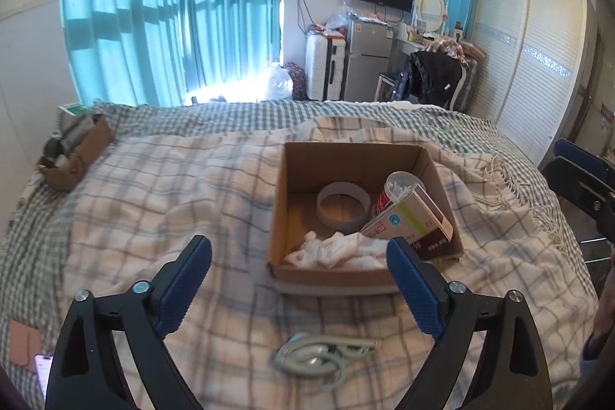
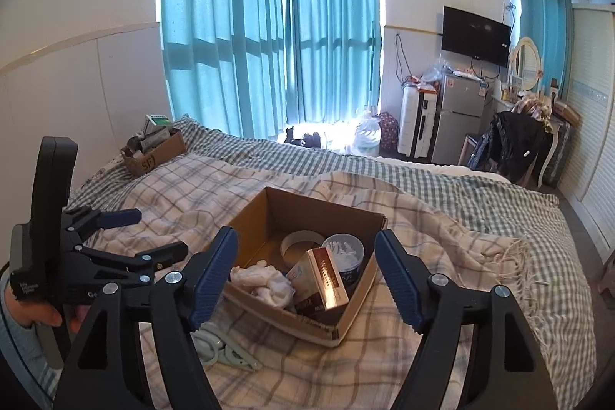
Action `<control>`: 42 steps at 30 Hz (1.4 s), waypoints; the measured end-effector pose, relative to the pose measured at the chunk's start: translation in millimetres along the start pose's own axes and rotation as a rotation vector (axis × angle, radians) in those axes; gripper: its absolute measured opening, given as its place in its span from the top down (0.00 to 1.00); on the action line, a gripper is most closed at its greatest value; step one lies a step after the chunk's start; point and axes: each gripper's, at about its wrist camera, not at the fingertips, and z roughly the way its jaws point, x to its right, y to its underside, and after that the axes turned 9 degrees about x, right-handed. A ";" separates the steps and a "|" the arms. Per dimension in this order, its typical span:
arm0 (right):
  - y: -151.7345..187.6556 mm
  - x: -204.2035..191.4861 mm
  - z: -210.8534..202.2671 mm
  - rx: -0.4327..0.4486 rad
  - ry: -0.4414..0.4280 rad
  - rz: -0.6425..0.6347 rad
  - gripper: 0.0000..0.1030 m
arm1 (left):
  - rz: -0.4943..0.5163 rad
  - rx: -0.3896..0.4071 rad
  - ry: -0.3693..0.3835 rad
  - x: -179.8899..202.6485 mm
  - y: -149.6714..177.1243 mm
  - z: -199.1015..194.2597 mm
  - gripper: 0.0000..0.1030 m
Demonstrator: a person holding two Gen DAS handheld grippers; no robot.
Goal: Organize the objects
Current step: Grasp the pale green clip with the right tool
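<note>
An open cardboard box (image 1: 276,202) (image 2: 361,291) sits on the plaid blanket. In it lie a white tape ring (image 1: 343,205) (image 2: 301,243), a crumpled white cloth (image 1: 334,250) (image 2: 265,281), a small carton (image 1: 413,221) (image 2: 324,273) and a round tub (image 1: 399,185) (image 2: 343,250). A pale green clip (image 1: 323,356) (image 2: 226,350) lies on the blanket in front of the box. My left gripper (image 1: 300,250) (image 2: 153,231) is open and empty above the clip. My right gripper (image 2: 305,244) is open and empty, near the box.
A second cardboard box (image 1: 77,156) (image 2: 153,152) with items stands at the bed's far left. A phone (image 1: 40,377) lies at the near left. A suitcase (image 2: 417,120), fridge (image 2: 461,114) and chair with clothes (image 2: 511,141) stand beyond the bed.
</note>
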 end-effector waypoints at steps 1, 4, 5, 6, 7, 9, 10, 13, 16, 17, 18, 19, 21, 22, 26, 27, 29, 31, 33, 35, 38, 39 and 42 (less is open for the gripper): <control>-0.7 -3.1 -7.0 0.003 0.003 -0.008 0.27 | 0.000 0.007 -0.002 -2.6 1.0 -6.8 0.00; 0.0 -17.9 -24.4 0.016 0.006 -0.035 0.21 | 0.003 0.040 -0.006 -9.3 6.8 -29.7 0.00; 1.5 -22.6 -30.3 0.021 0.003 -0.041 0.20 | 0.006 0.045 -0.013 -11.7 10.4 -36.1 0.00; 3.4 -26.0 -32.5 0.023 -0.001 -0.043 0.19 | 0.008 0.047 -0.022 -13.7 14.4 -40.0 0.00; 7.1 -30.4 -33.5 0.020 -0.012 -0.043 0.17 | 0.008 0.048 -0.033 -16.4 19.3 -42.9 0.00; 17.1 -36.4 -30.8 0.012 -0.024 -0.032 0.14 | 0.008 0.039 -0.064 -22.1 36.6 -45.8 0.00; 25.2 -40.1 -25.8 -0.001 -0.032 -0.021 0.13 | 0.006 0.034 -0.084 -25.3 45.3 -45.2 0.00; 52.3 -49.9 -5.8 -0.040 -0.056 -0.012 0.13 | -0.023 0.027 -0.168 -38.8 80.6 -38.5 0.00; 88.9 -60.7 27.0 -0.113 -0.044 -0.033 0.13 | -0.042 -0.057 -0.169 -52.7 107.9 -17.7 0.00; 103.8 -68.4 43.4 -0.160 -0.053 -0.051 0.13 | -0.042 -0.082 -0.179 -55.0 111.7 -11.8 0.00; 112.8 -73.2 52.5 -0.192 -0.070 -0.066 0.13 | -0.051 -0.112 -0.193 -59.0 114.7 -4.1 0.00; 124.0 -81.0 63.2 -0.233 -0.094 -0.091 0.13 | -0.063 -0.123 -0.193 -61.8 116.0 -0.4 0.00; 141.3 -97.7 79.3 -0.292 -0.121 -0.145 0.13 | -0.091 -0.138 -0.186 -67.5 117.3 6.9 0.00; 147.7 -103.6 83.6 -0.315 -0.134 -0.162 0.13 | -0.094 -0.157 -0.182 -69.3 118.7 11.5 0.00; 175.4 -124.8 108.0 -0.424 -0.160 -0.257 0.14 | -0.114 -0.191 -0.174 -76.1 129.8 14.8 0.00; 180.3 -126.0 114.8 -0.448 -0.153 -0.263 0.14 | -0.125 -0.189 -0.170 -78.1 131.3 14.0 0.00; 187.0 -125.9 124.6 -0.479 -0.162 -0.255 0.14 | -0.147 -0.188 -0.156 -82.4 132.6 13.0 0.00; 189.5 -126.6 130.6 -0.492 -0.148 -0.259 0.14 | -0.167 -0.188 -0.140 -85.8 133.0 13.0 0.00; 192.5 -129.1 135.8 -0.512 -0.150 -0.270 0.14 | -0.179 -0.189 -0.136 -88.6 133.5 13.9 0.00; 197.1 -133.0 142.3 -0.536 -0.146 -0.292 0.14 | -0.180 -0.194 -0.132 -88.3 134.0 14.6 0.00; 201.7 -134.7 155.0 -0.558 -0.152 -0.287 0.14 | -0.180 -0.191 -0.131 -87.7 134.6 14.3 0.00; 201.5 -133.5 159.1 -0.562 -0.149 -0.273 0.14 | -0.180 -0.191 -0.131 -87.6 134.6 14.3 0.00; 200.8 -127.9 159.7 -0.566 -0.162 -0.236 0.31 | -0.180 -0.192 -0.134 -87.3 135.2 13.5 0.00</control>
